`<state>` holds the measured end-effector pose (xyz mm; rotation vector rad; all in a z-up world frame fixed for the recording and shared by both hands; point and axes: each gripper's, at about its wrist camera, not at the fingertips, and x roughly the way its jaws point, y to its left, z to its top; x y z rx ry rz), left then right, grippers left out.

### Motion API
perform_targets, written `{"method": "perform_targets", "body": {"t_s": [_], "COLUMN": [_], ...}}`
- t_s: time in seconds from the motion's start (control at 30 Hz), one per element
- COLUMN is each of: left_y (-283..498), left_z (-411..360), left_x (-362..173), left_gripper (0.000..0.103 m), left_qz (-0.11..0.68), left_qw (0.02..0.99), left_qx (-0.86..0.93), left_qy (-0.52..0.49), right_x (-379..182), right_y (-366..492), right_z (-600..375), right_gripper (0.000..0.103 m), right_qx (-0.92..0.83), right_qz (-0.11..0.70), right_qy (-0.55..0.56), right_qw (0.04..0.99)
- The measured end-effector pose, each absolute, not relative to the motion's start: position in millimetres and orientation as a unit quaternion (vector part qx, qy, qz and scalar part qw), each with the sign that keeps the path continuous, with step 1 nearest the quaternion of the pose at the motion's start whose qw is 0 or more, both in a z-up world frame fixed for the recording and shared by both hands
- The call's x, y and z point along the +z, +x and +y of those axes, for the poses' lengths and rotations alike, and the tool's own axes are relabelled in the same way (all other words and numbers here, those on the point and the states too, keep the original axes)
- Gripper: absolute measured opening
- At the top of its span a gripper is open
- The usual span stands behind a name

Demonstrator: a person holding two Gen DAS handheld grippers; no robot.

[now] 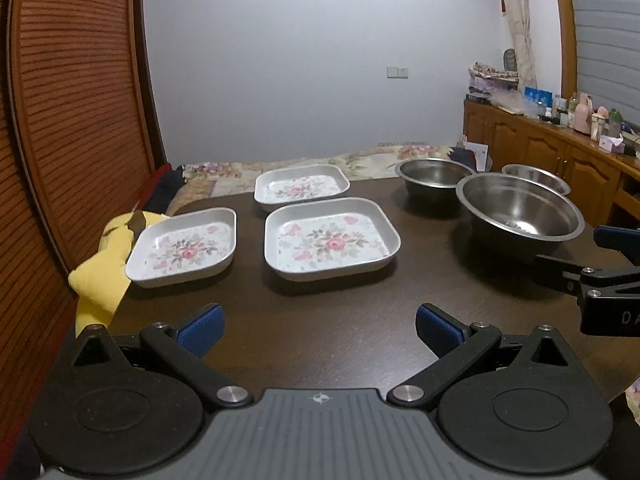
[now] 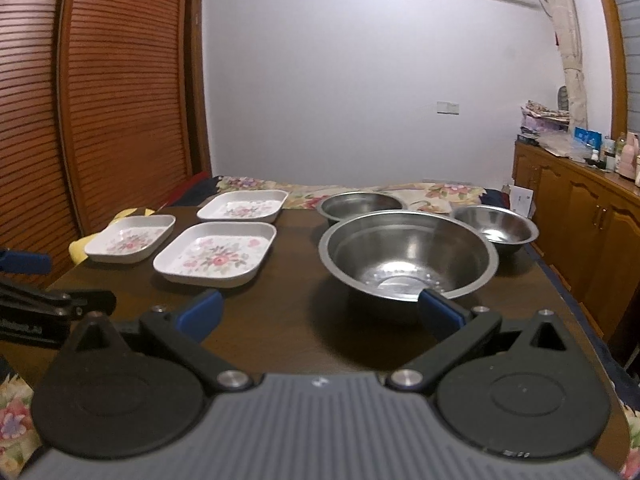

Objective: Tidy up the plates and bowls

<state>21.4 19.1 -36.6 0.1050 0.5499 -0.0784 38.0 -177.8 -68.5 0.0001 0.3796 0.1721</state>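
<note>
Three square floral plates lie on the dark table (image 1: 320, 320): a near one (image 1: 331, 238) (image 2: 216, 254), a left one (image 1: 183, 246) (image 2: 130, 238) and a far one (image 1: 301, 187) (image 2: 243, 205). Three steel bowls stand to the right: a large one (image 1: 520, 210) (image 2: 408, 256), a far one (image 1: 434, 176) (image 2: 360, 205) and a small right one (image 1: 536, 178) (image 2: 494, 224). My left gripper (image 1: 320, 326) is open and empty, short of the near plate. My right gripper (image 2: 320, 312) is open and empty, its right pad (image 2: 440, 312) by the large bowl's near rim.
A yellow cloth (image 1: 102, 264) hangs off the table's left edge. Slatted wooden doors (image 1: 72, 140) stand on the left. A bed with a floral cover (image 1: 360, 160) lies behind the table. A cluttered wooden cabinet (image 1: 560, 152) runs along the right.
</note>
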Motion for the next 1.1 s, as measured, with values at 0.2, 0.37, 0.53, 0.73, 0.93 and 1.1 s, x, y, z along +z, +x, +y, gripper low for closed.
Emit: {"method": "perform_targets", "body": {"t_s": [0.2, 0.37, 0.53, 0.73, 0.93, 1.1], "left_y": [30, 44, 59, 81, 102, 117], "left_z": [39, 56, 74, 87, 97, 100], "left_x": [-39, -36, -30, -25, -26, -27], "left_gripper": [0.103, 0.103, 0.103, 0.103, 0.103, 0.092], "left_qz": [0.280, 0.281, 0.275, 0.273, 0.274, 0.282], "left_qw": [0.959, 0.959, 0.961, 0.961, 0.960, 0.957], "left_qx": [-0.039, -0.028, -0.025, -0.036, -0.059, -0.067], "left_qy": [0.034, 0.030, 0.030, 0.022, 0.009, 0.016], "right_x": [-68, -67, -66, -58, -50, -49], "right_y": [47, 56, 67, 85, 107, 123], "right_z": [-168, -157, -142, -133, -113, -106], "right_gripper": [0.103, 0.103, 0.103, 0.103, 0.103, 0.087], "right_qx": [0.100, 0.115, 0.128, 0.140, 0.138, 0.148], "right_qz": [0.191, 0.192, 0.197, 0.199, 0.197, 0.212], "right_qy": [-0.010, -0.015, -0.024, -0.008, -0.024, -0.021], "right_qw": [0.976, 0.975, 0.972, 0.970, 0.970, 0.966]}}
